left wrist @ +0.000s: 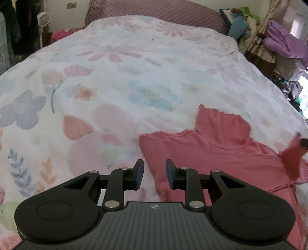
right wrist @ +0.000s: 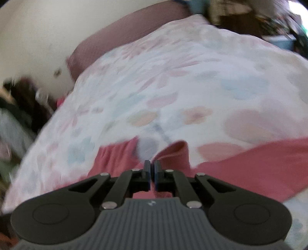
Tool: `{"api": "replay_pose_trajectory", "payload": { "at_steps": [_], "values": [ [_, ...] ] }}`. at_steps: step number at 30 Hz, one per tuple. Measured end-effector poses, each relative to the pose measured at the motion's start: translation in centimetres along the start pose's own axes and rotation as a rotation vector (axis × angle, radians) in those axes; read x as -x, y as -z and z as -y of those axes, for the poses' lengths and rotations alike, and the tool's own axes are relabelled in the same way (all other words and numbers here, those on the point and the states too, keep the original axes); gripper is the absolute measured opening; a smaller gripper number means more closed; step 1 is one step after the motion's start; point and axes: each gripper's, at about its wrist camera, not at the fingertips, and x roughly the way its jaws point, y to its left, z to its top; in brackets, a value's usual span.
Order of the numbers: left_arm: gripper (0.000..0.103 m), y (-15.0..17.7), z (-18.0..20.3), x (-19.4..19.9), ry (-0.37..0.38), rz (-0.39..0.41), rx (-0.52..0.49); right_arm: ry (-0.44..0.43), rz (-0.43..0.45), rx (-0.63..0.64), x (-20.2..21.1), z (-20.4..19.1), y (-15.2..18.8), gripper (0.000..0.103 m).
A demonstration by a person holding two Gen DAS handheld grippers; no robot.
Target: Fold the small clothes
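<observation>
**Right gripper pinches pink garment on the bed; left gripper spread above its edge**

The left wrist view is sharp and takes in the whole bed, covered with a white floral duvet, with a mauve headboard cushion along its far edge. It also shows things the other view blurs or cuts off: a white standing fan past the bed's far left corner, and a heap of clothes with a folded purple blanket beyond the far right corner. The right wrist view is smeared by motion; only the duvet, the cushion and dark clutter off the bed's left side can be made out there.

Counted: one pink garment, two grippers, one fan, one purple blanket.

The garment lies near the bed's near right corner, its high collar pointing toward the headboard. The left gripper hangs over the garment's left edge with its jaws spread; no cloth sits between the pads. The right gripper has its jaws pressed together on a fold of the pink garment, which bunches up on both sides of the fingertips. In the left view a blurred, raised flap of pink cloth shows at the garment's right side, with a dark fingertip of the right gripper beside it.
</observation>
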Motion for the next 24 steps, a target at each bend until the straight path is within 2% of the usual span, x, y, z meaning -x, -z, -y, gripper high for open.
{"api": "replay_pose_trajectory", "payload": {
  "at_steps": [3,6,8,9,11,13,14,16,21,24],
  "values": [
    [0.037,-0.1,0.1,0.8,0.007,0.018,-0.025,-0.002,-0.087,0.088,-3.0,-4.0,2.3,0.000],
    [0.040,-0.1,-0.2,1.3,0.007,0.025,-0.027,-0.057,-0.192,0.095,-6.0,-5.2,5.1,0.003],
    [0.042,-0.1,-0.6,1.6,0.016,0.022,-0.024,-0.104,-0.237,0.067,-6.5,-5.0,6.2,0.013],
    [0.043,0.0,-0.6,1.7,0.021,0.023,-0.026,-0.122,-0.234,0.058,-6.0,-4.9,6.3,0.021],
    [0.046,0.0,-0.7,1.8,0.026,0.024,-0.033,-0.145,-0.202,0.046,-4.3,-4.1,6.1,0.023],
    [0.045,0.1,-0.7,1.7,0.018,0.017,-0.025,-0.132,-0.157,0.030,-2.1,-3.1,5.7,0.023],
    [0.046,0.2,-0.6,1.6,0.014,0.011,-0.021,-0.113,-0.136,0.020,-1.5,-2.4,5.4,0.022],
    [0.045,0.4,-0.3,1.5,0.003,-0.002,-0.015,-0.063,-0.119,0.002,-1.1,-0.9,4.6,0.008],
    [0.045,0.8,0.5,1.9,0.008,-0.015,-0.024,-0.093,-0.076,-0.059,-0.2,0.6,3.2,0.009],
    [0.045,0.9,0.8,1.9,0.002,-0.030,-0.034,-0.064,-0.114,-0.052,-1.5,-0.1,3.7,0.009]
  ]
}}
